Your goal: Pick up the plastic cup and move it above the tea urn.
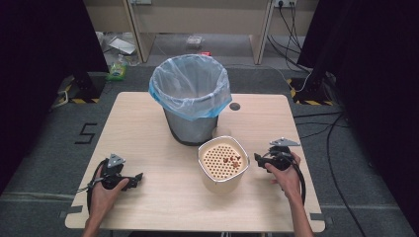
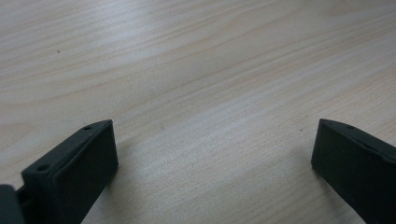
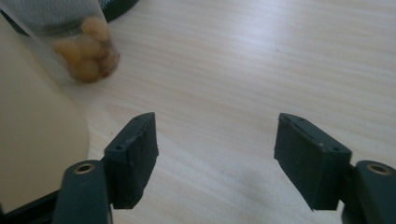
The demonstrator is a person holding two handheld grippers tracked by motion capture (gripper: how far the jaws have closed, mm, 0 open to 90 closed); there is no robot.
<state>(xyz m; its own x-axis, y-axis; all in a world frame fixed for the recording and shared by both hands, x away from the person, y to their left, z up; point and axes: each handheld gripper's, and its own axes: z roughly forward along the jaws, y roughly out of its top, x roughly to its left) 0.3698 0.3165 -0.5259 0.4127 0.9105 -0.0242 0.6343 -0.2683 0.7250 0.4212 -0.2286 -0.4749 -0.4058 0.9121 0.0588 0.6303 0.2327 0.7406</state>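
Wooden table (image 1: 148, 133) bears both hands low, left gripper (image 1: 138, 176) and right gripper (image 1: 257, 158) jaws spread, empty.

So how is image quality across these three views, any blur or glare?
High view: evenly lit and sharp on the table, dark at both sides. Left gripper view: far wood grain soft, left claw crisp. Right gripper view: clear cup at top left blurred, right claw sharp.
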